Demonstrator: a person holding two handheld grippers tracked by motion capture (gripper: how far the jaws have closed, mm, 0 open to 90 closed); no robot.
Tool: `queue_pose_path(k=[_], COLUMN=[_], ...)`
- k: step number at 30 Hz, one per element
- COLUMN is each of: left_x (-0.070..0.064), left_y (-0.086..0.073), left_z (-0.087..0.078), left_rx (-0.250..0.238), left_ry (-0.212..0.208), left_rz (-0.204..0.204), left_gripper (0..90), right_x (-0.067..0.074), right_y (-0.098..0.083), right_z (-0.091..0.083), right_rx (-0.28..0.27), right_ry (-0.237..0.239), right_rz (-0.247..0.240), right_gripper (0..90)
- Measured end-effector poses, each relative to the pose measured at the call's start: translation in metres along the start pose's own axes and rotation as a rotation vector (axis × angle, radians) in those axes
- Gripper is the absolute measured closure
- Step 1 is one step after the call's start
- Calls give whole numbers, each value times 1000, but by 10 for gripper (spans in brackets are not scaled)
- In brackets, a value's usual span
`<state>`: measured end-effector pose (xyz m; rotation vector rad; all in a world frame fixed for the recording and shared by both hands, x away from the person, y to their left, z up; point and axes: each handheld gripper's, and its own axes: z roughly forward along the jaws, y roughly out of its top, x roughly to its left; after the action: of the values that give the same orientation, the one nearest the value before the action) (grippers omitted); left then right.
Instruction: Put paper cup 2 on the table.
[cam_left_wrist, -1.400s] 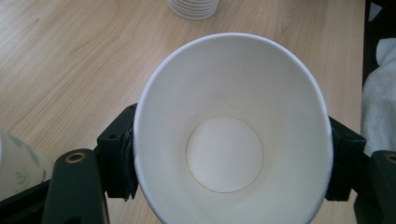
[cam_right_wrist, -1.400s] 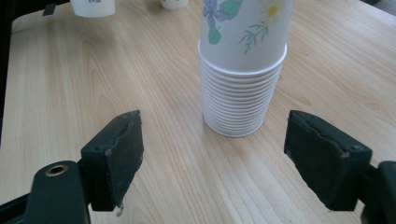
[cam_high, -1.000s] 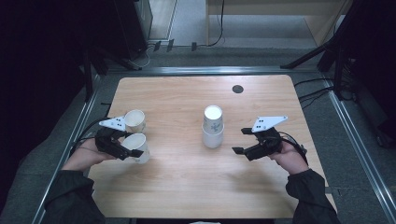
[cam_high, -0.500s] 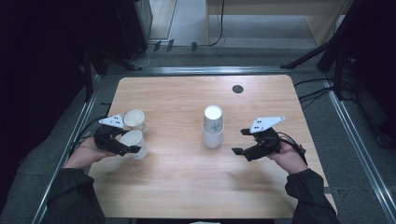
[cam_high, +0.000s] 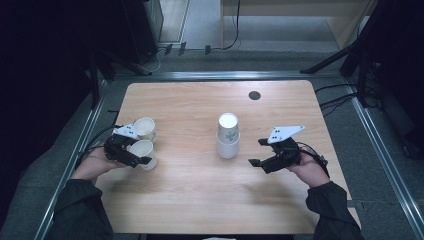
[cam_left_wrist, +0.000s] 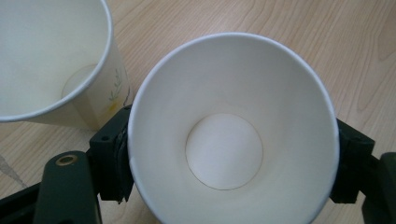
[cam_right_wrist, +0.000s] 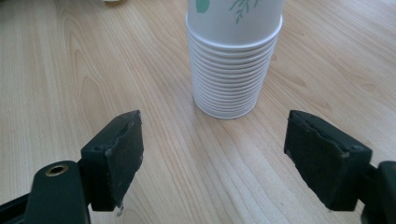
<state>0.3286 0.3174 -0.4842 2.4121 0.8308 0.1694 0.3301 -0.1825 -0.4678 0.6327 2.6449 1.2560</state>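
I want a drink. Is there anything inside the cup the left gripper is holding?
No. The cup in the left gripper is empty down to its white bottom. What's under it is hidden.

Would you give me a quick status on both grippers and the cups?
Left gripper shut on upright paper cup, second cup beside it. Right gripper open, facing cup stack. Nothing between.

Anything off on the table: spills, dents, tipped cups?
Nothing stands out. The stack of cups stands upright at mid-table, the left gripper is shut on an empty, undented cup, a second cup stands upright beside it, and the right gripper is open near the stack. No spills.
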Motion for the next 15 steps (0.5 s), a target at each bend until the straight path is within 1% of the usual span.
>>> queue_pose_path(k=[6,8,11,15], left_x=[0,-1,-1,0], left_y=[-1,-1,-1,-3], left_z=[4,5,5,5], left_rx=[18,16,16,15], left_ry=[-7,-13,-12,-28], left_rz=[5,11,12,-4], left_gripper=[208,203,201,189], right_x=[1,0,1,1], right_y=[0,0,0,0], right_z=[1,1,1,1], right_rx=[6,6,8,8], right_ry=[-1,0,-3,-2], right_rz=[-3,-1,-3,-7], right_gripper=[201,201,201,200])
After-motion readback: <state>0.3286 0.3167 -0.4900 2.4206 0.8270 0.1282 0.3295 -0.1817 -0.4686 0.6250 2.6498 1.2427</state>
